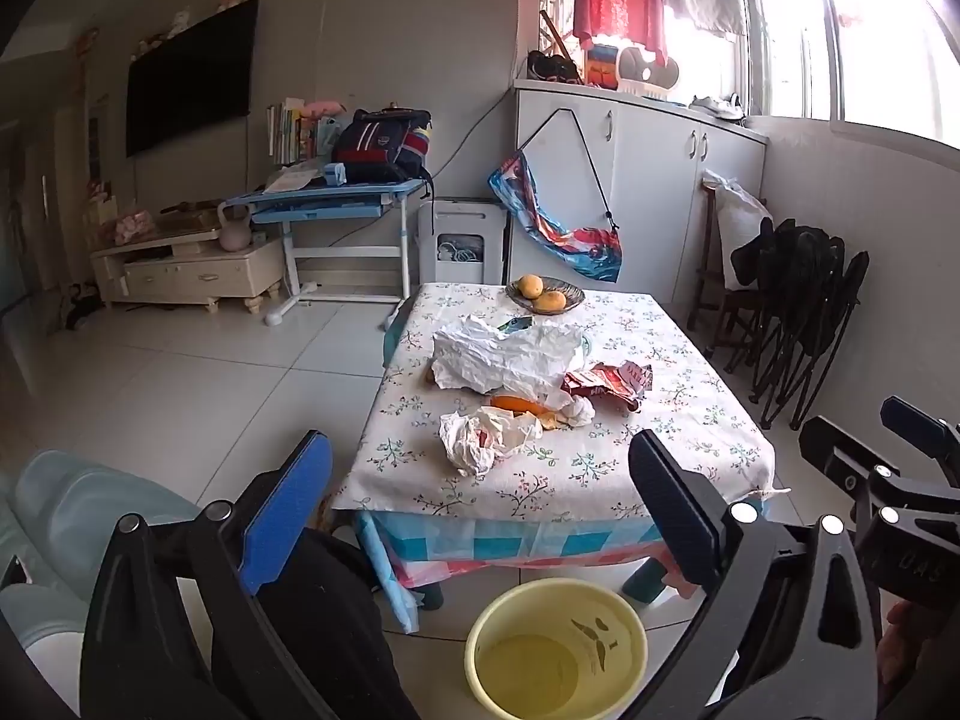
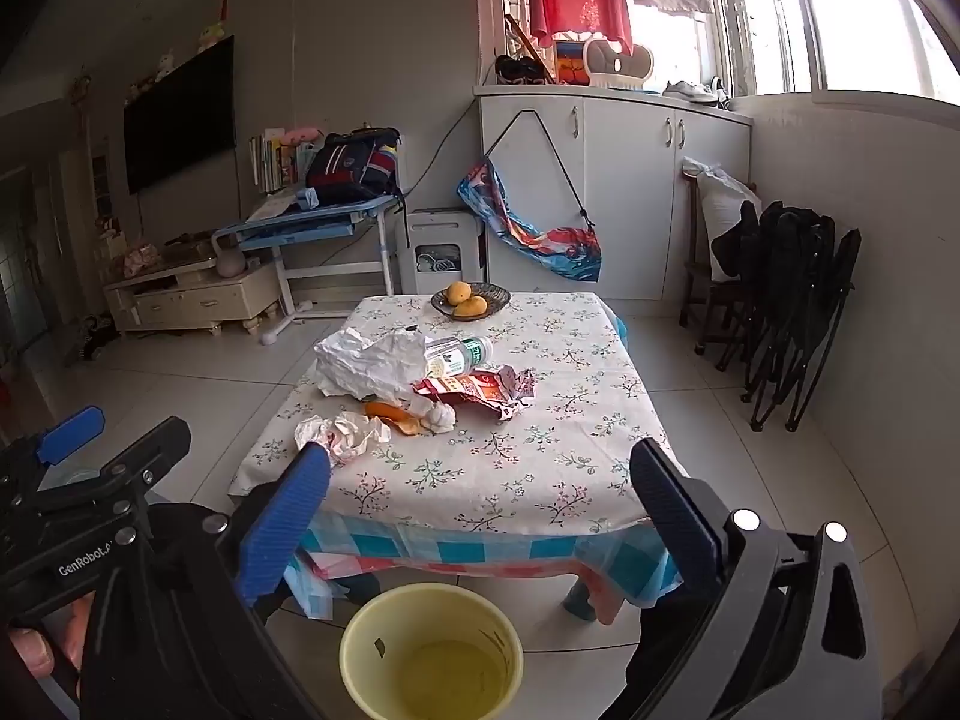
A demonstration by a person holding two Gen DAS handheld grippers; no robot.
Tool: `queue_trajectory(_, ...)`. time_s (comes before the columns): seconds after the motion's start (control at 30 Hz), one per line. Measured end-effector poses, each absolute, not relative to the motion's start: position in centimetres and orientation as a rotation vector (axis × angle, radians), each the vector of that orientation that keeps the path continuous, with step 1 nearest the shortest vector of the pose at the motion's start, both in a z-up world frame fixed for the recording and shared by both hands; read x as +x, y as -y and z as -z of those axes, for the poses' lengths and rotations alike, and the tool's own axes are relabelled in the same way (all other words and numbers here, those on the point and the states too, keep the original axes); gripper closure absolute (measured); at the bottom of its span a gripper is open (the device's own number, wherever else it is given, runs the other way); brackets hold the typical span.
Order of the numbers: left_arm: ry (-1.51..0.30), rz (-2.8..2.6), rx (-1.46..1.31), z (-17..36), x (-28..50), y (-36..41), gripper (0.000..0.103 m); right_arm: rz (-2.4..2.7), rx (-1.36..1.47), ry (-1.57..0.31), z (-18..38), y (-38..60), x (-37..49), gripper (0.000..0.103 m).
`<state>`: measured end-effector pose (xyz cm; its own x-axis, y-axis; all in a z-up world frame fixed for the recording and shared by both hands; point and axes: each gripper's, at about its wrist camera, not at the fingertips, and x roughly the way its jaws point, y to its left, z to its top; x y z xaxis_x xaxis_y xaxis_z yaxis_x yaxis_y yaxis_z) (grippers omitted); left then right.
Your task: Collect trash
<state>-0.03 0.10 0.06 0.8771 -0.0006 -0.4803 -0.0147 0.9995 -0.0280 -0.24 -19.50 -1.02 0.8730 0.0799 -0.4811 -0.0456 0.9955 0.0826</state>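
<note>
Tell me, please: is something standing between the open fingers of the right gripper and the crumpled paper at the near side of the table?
Nothing visible does. The right gripper is open and short of the table; only bare tablecloth separates it from the crumpled paper.

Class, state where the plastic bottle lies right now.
In the right wrist view, the plastic bottle lies on its side mid-table, between the crumpled white paper and the red wrapper.
</note>
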Motion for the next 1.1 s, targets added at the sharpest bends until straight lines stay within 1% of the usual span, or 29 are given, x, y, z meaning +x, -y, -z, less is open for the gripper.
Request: queue_trajectory(1.1, -0.504, -0.011, -0.027, 0.18, -0.1, -0.15, 0.007, -0.078, 0.072, -0.517, 0.73, 18.93, -0.37, 0.007)
